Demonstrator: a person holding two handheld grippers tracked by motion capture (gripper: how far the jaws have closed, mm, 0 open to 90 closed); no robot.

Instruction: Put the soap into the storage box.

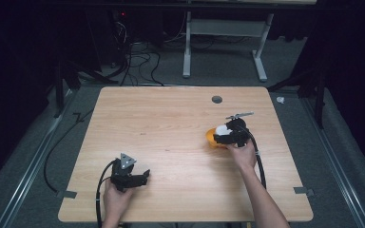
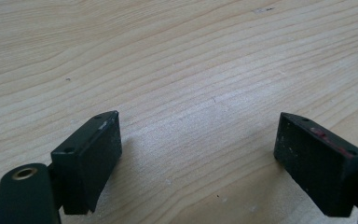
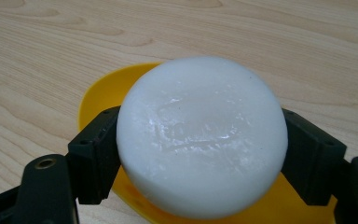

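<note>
A round white puck-like block (image 3: 202, 135) sits clamped between the two black jaws of my right gripper (image 3: 200, 154), held just above a yellow dish (image 3: 100, 95). From above, the same white block (image 1: 222, 129) and the yellow dish (image 1: 211, 138) lie at the table's right of centre, with the right gripper (image 1: 222, 135) over them. My left gripper (image 1: 147, 176) rests low near the front left of the table, and its jaws (image 2: 198, 158) stand wide apart over bare wood with nothing between them.
The wooden table (image 1: 171, 123) has a dark round grommet (image 1: 216, 99) near its far edge. A small metal tool (image 1: 240, 115) lies just beyond the right gripper. Tape tabs (image 1: 303, 191) mark the front corners. Cables and a desk frame (image 1: 190, 42) stand on the floor behind.
</note>
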